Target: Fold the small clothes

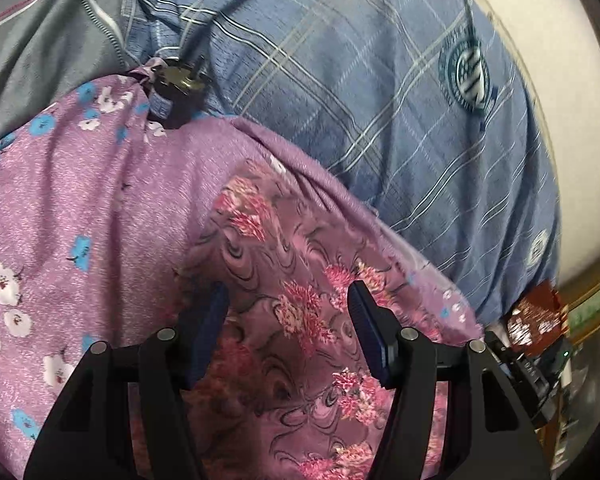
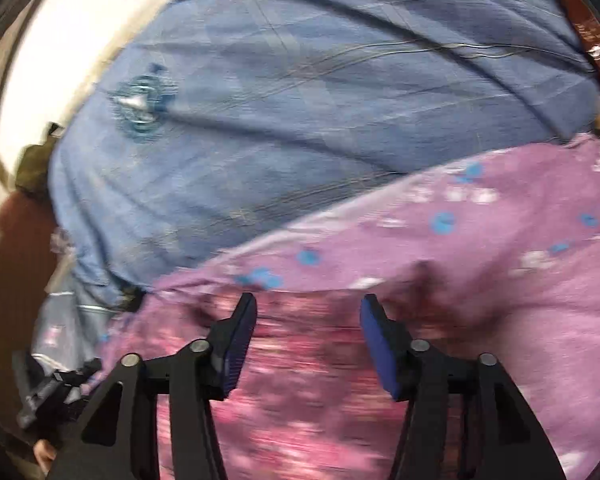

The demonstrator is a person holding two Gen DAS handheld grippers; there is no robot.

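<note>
Surface: blue plaid sheet (image 1: 380,92) with round teal emblems, spread over what appears to be a bed; pale wall or headboard (image 1: 548,80) beyond it. Grey garment (image 1: 40,60) with a zip lies at the far left of the left wrist view, touching the task item.

Task item: lilac floral garment (image 1: 100,208), white and blue blossoms, lying on the sheet. A second printed face, pink swirl-and-flower cloth (image 1: 300,320), sits directly under both grippers; whether it is a separate garment or part of the lilac one cannot be told.

Left gripper (image 1: 288,308): jaws wide apart, nothing between them, poised over the pink cloth, with the lilac panel to its left and ahead.

Right gripper (image 2: 308,316): jaws likewise spread and empty, above the pink cloth just short of the lilac edge (image 2: 380,280). Right wrist view is motion-blurred; contact with the fabric cannot be confirmed.

Other: dark metal-topped object (image 1: 178,80) at the far end of the lilac garment, identity unclear.

Step in hand (judgement): approach before a grasp; no fold is visibly made.

Next move (judgement): each gripper needs to descend onto an edge or corner, pinch a single layer, then lift and carry it over evenly, avoiding the sheet beneath.
</note>
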